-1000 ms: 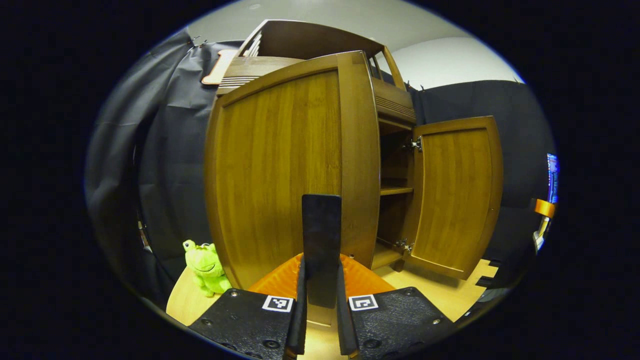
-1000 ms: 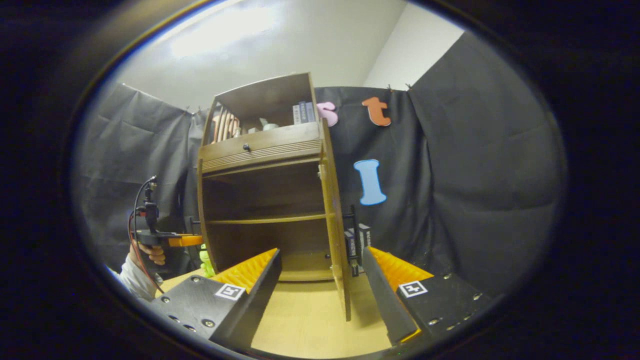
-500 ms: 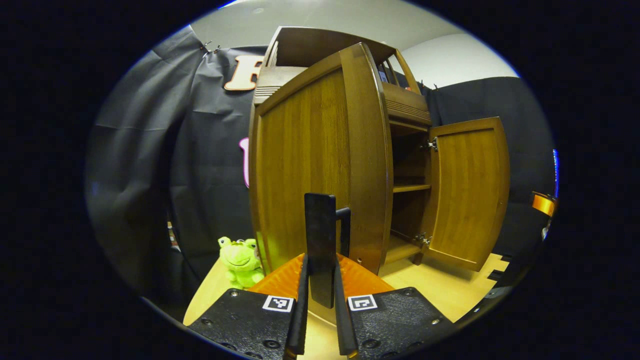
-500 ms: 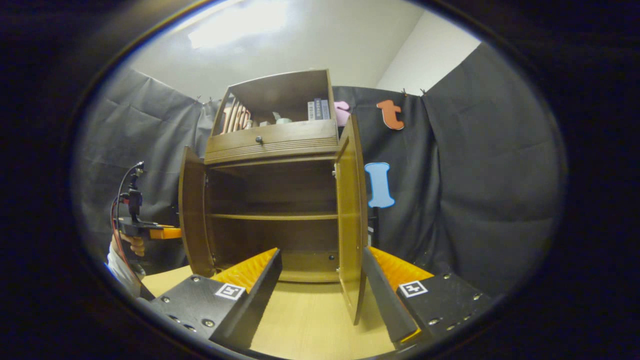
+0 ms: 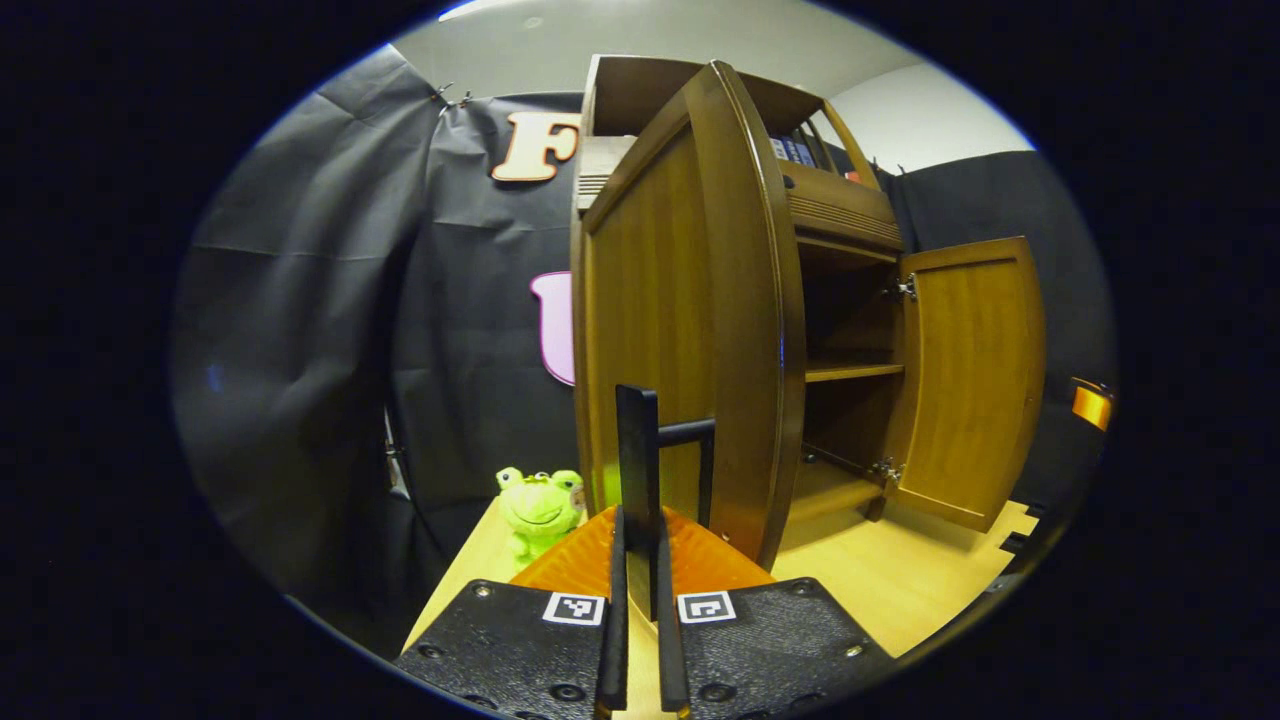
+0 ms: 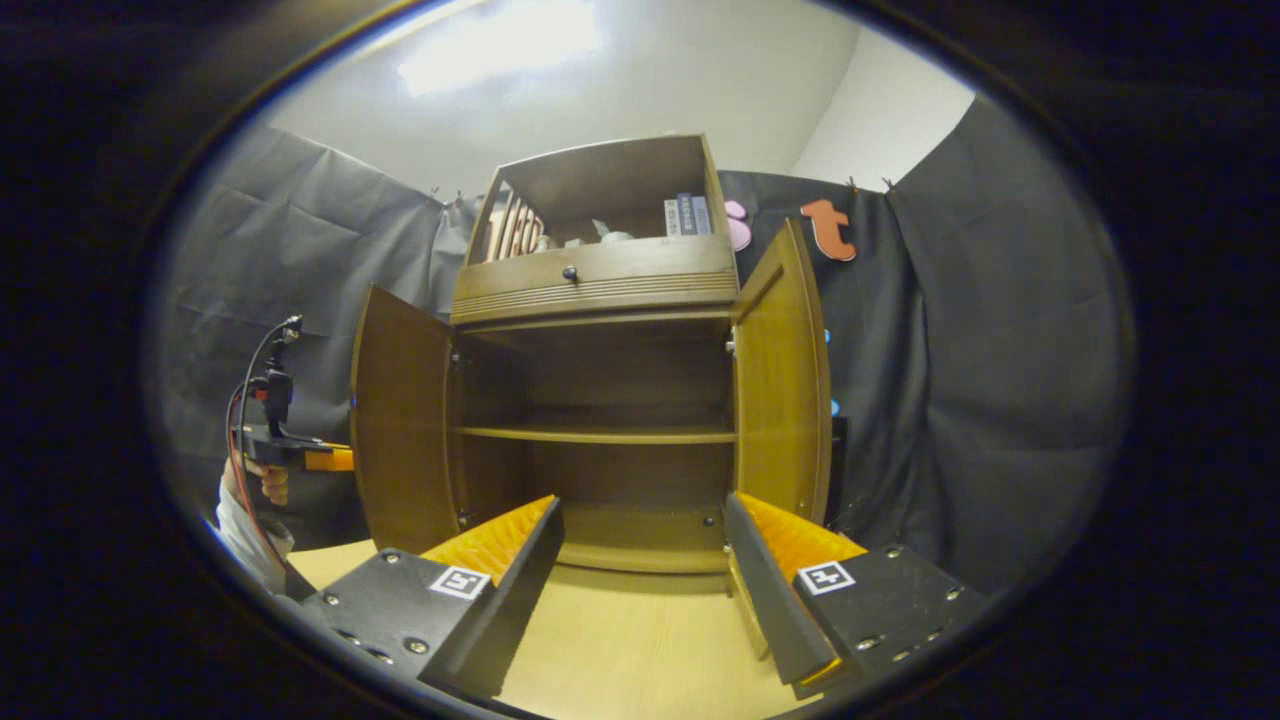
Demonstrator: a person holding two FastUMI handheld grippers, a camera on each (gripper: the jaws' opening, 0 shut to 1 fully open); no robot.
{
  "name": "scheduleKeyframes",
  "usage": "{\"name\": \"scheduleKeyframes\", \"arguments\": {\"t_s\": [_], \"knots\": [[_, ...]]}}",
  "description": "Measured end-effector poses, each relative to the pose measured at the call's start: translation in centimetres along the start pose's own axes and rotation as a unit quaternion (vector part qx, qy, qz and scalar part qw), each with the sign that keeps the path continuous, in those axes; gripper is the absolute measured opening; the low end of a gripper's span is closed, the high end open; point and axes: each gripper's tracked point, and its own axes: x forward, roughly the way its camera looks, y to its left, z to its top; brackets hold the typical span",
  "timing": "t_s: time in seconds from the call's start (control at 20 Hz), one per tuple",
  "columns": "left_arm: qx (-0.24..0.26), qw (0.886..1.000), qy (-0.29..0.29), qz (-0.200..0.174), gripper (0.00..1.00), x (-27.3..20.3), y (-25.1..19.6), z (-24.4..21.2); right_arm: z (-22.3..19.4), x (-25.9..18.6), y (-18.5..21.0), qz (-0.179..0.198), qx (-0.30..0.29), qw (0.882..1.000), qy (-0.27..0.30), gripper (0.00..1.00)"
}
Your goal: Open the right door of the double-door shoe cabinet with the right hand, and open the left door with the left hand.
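The brown wooden shoe cabinet (image 6: 600,290) stands on a light table with both doors swung out. In the left gripper view the left door (image 5: 690,320) shows almost edge-on. Its dark bar handle (image 5: 637,450) sits between my left gripper's (image 5: 637,565) fingers, which are shut on it. The right door (image 5: 975,370) hangs wide beyond. In the right gripper view my right gripper (image 6: 640,560) is open in front of the cabinet and holds nothing. The left door (image 6: 400,430) and right door (image 6: 780,380) flank the inner shelf (image 6: 600,434). A hand (image 6: 265,485) holds the left gripper (image 6: 300,458) behind the left door.
A green frog plush (image 5: 538,505) sits on the table (image 6: 620,650) left of the cabinet. A drawer with a knob (image 6: 570,272) lies above the doors, with books (image 6: 685,213) on the top shelf. Black cloth walls close in behind and at both sides.
The left door has swung farther out with my left gripper on its handle. The right door now stands wider, and the right gripper view faces the cabinet's inside squarely.
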Motion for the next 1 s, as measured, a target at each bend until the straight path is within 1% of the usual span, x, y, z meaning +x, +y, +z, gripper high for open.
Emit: {"name": "scheduleKeyframes", "arguments": {"t_s": [0.05, 0.1, 0.25, 0.3, 0.35, 0.4, 0.45, 0.65, 0.7, 0.75, 0.9, 1.0], "knots": [[0.006, 1.0, -0.001, 0.019, 0.1, -0.1, 1.3, -0.1, -0.1, 0.1, 0.3, 0.002, 0.001, 1.0, 0.001, 0.96], [0.016, 0.999, -0.002, 0.036, 0.02, -0.1, 2.7, -0.1, -0.2, 0.2, 0.7, 0.004, 0.001, 1.0, 0.001, 0.96], [-0.012, 1.0, -0.003, 0.012, 0.01, -0.6, 4.0, -0.4, -0.1, 0.8, 1.5, 0.006, 0.001, 1.0, -0.004, 0.98], [-0.013, 1.0, -0.006, 0.004, 0.01, -0.6, 4.5, -0.3, 0.0, 0.8, 1.9, 0.008, 0.002, 1.0, -0.006, 0.98], [-0.014, 1.0, -0.007, -0.004, 0.0, -0.6, 4.9, -0.4, 0.2, 1.0, 2.2, 0.01, 0.003, 1.0, -0.008, 0.96], [-0.015, 1.0, -0.009, -0.012, 0.01, -0.6, 5.3, -0.3, 0.2, 1.0, 2.4, 0.011, 0.003, 1.0, -0.009, 0.98], [-0.016, 1.0, -0.011, -0.018, 0.01, -0.5, 5.6, -0.3, 0.1, 1.2, 2.6, 0.011, 0.002, 1.0, -0.009, 0.96], [-0.004, 0.999, -0.02, -0.046, 0.02, -0.5, 6.3, -0.3, -0.2, 1.4, 2.5, 0.004, 0.007, 1.0, -0.005, 0.96], [0.003, 0.998, -0.021, -0.051, 0.02, -0.4, 6.6, -0.2, -0.4, 1.6, 2.6, 0.003, 0.009, 1.0, -0.004, 0.98], [0.005, 0.998, -0.02, -0.057, 0.02, -0.3, 6.8, -0.5, -0.5, 1.6, 2.6, 0.001, 0.009, 1.0, -0.003, 0.96], [-0.005, 0.998, -0.014, -0.061, 0.02, -0.3, 6.9, -0.6, -0.5, 1.6, 2.3, -0.006, 0.013, 1.0, -0.005, 0.96], [-0.007, 0.998, -0.012, -0.054, 0.02, -0.5, 6.7, -0.5, -0.9, 1.7, 2.2, -0.008, 0.018, 1.0, -0.004, 0.96]]}}
